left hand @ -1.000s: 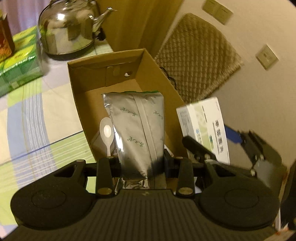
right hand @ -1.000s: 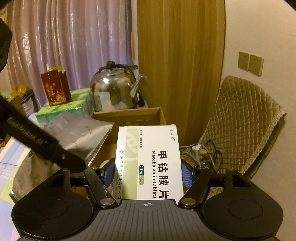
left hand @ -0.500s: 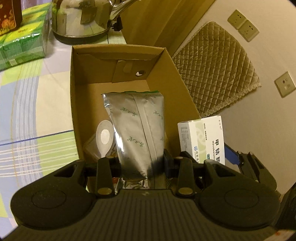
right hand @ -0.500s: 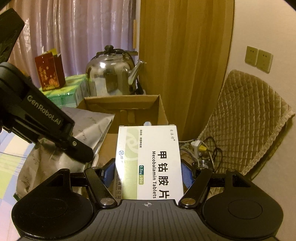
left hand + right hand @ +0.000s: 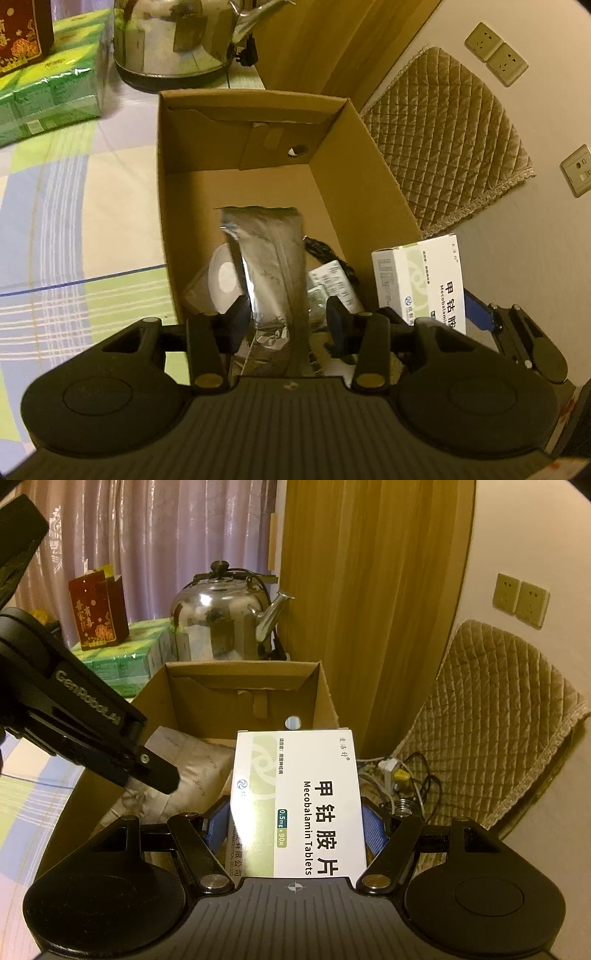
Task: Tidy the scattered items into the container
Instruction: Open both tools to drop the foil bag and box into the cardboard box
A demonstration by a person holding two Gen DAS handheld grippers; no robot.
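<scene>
Over the open brown cardboard box, a silver foil pouch is released by the parted left gripper, while at 3 o'clock a white tablet carton is kept clamped by the right gripper, awaiting its turn.

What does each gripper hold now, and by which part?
Left gripper: open around the silver pouch's lower end. Right gripper: tablet box, by its two long sides.

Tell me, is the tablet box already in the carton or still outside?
Outside. The right gripper holds the tablet box clamped between its fingers, beyond the carton's right wall in the left wrist view.
</scene>
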